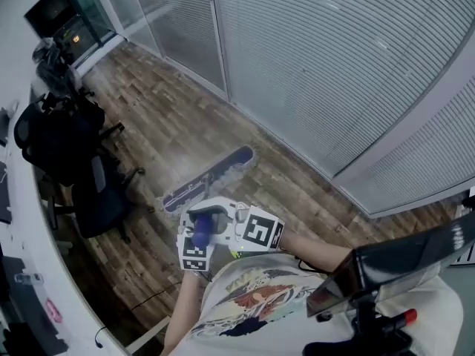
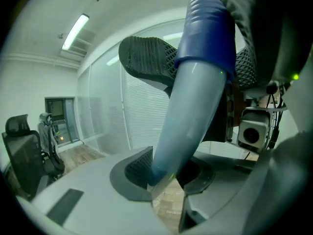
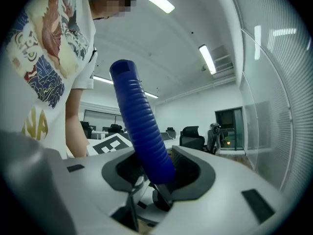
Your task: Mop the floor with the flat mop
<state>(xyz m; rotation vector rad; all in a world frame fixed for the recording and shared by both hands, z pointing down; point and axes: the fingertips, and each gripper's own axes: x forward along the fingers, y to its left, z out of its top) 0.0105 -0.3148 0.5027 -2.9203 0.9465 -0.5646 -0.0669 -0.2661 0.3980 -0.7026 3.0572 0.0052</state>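
Note:
The flat mop's head [image 1: 211, 176] lies on the wood floor [image 1: 171, 124] just ahead of me, a long blue-grey pad set on a slant. Its handle rises to my hands, ending in a blue ribbed grip [image 1: 200, 230]. My left gripper [image 1: 194, 237] and right gripper [image 1: 236, 227] meet around that handle in front of my chest. In the left gripper view, the left gripper [image 2: 164, 173] is shut on the pale pole [image 2: 193, 111] below the grip. In the right gripper view, the right gripper [image 3: 156, 173] is shut on the ribbed grip [image 3: 142, 126].
Black office chairs [image 1: 82, 176] and a white desk [image 1: 30, 273] line the left side. A glass partition with blinds [image 1: 334, 73] runs along the far and right side. A dark monitor-like object [image 1: 401, 262] juts in at the lower right.

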